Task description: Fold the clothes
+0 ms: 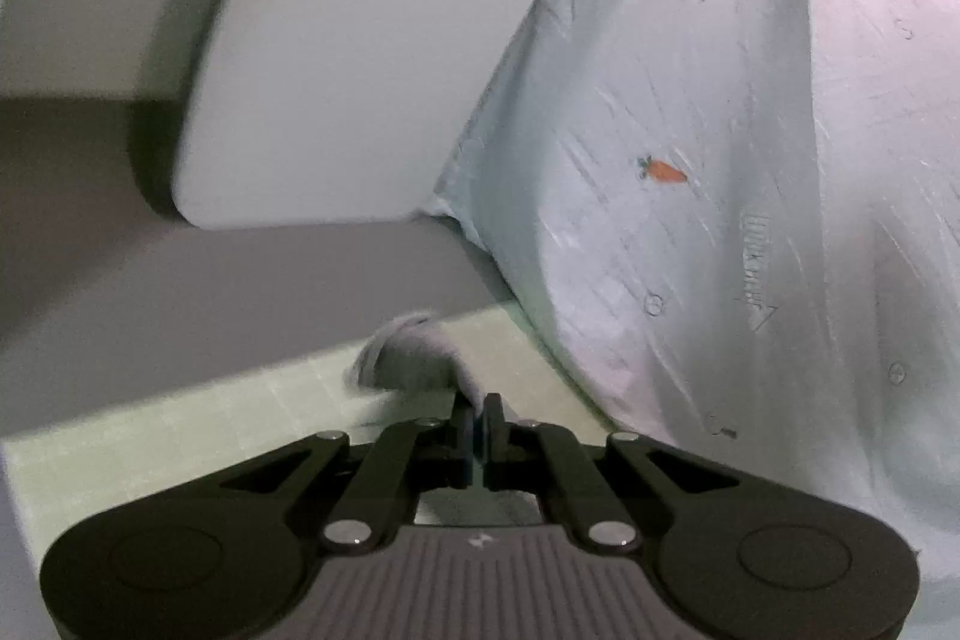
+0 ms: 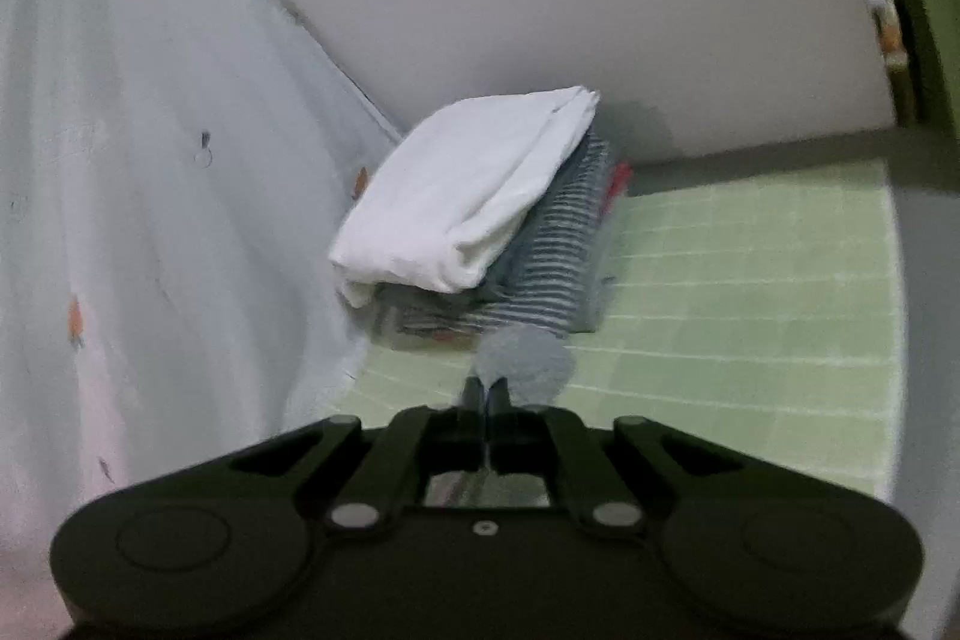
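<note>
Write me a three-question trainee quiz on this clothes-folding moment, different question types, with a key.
1. True or false: the left gripper is open and empty.
2. Multiple choice: what lies on top of the stack of folded clothes? A) a white folded garment B) a red towel C) a black sock
3. Fill in: the large pale garment hanging between the grippers is printed with small orange ____.

Key:
1. False: it is shut on a grey fabric edge, as is the right gripper.
2. A: the white folded garment tops the striped layers.
3. Carrots.
</note>
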`<state>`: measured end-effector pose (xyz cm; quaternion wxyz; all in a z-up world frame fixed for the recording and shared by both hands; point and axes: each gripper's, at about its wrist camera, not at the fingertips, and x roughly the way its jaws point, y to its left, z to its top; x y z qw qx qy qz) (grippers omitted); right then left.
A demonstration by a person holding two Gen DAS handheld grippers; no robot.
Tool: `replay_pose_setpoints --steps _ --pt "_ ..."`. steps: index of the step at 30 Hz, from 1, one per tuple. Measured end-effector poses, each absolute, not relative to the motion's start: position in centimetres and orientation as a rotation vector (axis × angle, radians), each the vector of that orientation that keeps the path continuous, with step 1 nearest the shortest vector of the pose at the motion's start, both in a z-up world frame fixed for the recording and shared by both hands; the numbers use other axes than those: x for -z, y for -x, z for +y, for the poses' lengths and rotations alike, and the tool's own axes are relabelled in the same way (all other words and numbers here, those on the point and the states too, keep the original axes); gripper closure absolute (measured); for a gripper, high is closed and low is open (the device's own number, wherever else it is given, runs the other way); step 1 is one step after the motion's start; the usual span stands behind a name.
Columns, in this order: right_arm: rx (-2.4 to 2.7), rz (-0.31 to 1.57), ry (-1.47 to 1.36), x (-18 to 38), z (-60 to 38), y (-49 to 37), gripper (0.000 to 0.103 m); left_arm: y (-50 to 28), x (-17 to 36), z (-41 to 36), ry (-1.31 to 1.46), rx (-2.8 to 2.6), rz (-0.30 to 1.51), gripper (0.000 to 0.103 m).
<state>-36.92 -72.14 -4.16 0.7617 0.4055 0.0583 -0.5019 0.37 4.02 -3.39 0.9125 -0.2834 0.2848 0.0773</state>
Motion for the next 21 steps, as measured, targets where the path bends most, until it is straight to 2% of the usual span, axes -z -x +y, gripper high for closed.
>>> replay_pose_setpoints --steps 4,14,16,18,20,21 --pt "1.148 0.309 -0.902 8.1 -71.9 38.7 0.102 1.6 5.6 5.2 0.546 -0.23 0.665 0.101" --pt "1.2 0.509 -0.925 13.4 -71.0 40.1 0.101 5.0 11.8 7.8 0.524 -0.358 0.856 0.1" --pt "1.194 0.562 -0.881 13.5 -70.8 39.3 0.094 5.6 12.7 8.2 0.511 -0.375 0.888 0.096" --pt "1.188 0.614 -0.836 13.5 -70.7 38.6 0.073 6.0 12.8 8.2 0.477 -0.376 0.901 0.093" --pt "1.177 0.63 -0.771 12.9 -70.3 38.0 0.057 6.2 12.4 7.8 0.45 -0.377 0.892 0.064" --pt "1.172 0.638 -0.739 12.6 -70.1 37.6 0.049 6.3 12.2 7.6 0.438 -0.377 0.886 0.057"
